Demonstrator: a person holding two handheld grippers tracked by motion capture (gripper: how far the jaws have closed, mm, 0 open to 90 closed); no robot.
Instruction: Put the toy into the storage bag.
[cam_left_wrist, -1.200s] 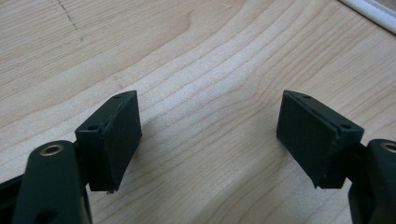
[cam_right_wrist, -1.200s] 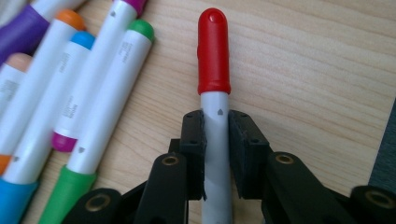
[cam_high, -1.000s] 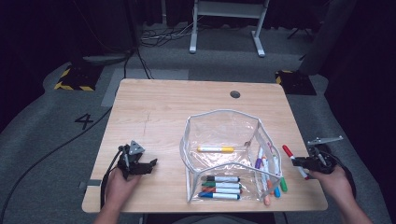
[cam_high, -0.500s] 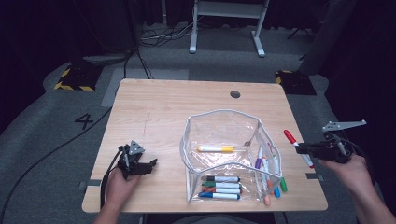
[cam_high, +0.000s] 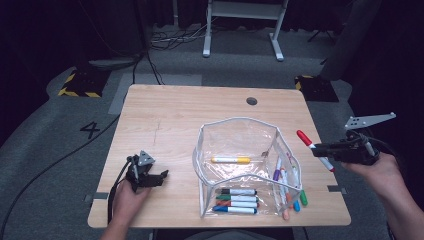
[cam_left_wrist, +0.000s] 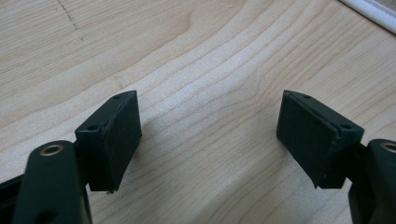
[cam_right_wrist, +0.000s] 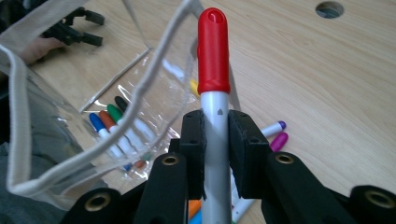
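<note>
A: Two tongs, two jobs. Far left first: left tongs (cam_high: 159, 176) sit low on the tabletop (cam_high: 170, 120), jaws spread, nothing between them. Parked, I'd say, w/ the hand resting so it's clear of the work.

B: Left gripper view agrees, bare wood grain btwn the two black pads (cam_left_wrist: 122, 135), wide gap. Moving right?

A: Clear pouch (cam_high: 240, 165) mid-tabletop, mouth propped open and facing up, so it's ready to take pens. Yellow marker (cam_high: 230, 160) inside, a row of coloured markers (cam_high: 239, 200) lying at its near side. Can't tell from above which are under the plastic and which inside.

B: And a few loose ones at its right edge, purple marker (cam_right_wrist: 274, 127) among them.

A: Then far right: right tongs (cam_high: 325, 149) up off the tabletop, pinching the red-capped marker (cam_high: 314, 149), held out past the tabletop's right edge, cap toward the pouch. Looks lined up for a drop-in.

B: Right gripper view gives the grip itself: jaws pressed on the white barrel just below the red cap (cam_right_wrist: 213, 51), pouch rim (cam_right_wrist: 154, 74) just ahead-left. High view can't resolve that pinch.
</note>
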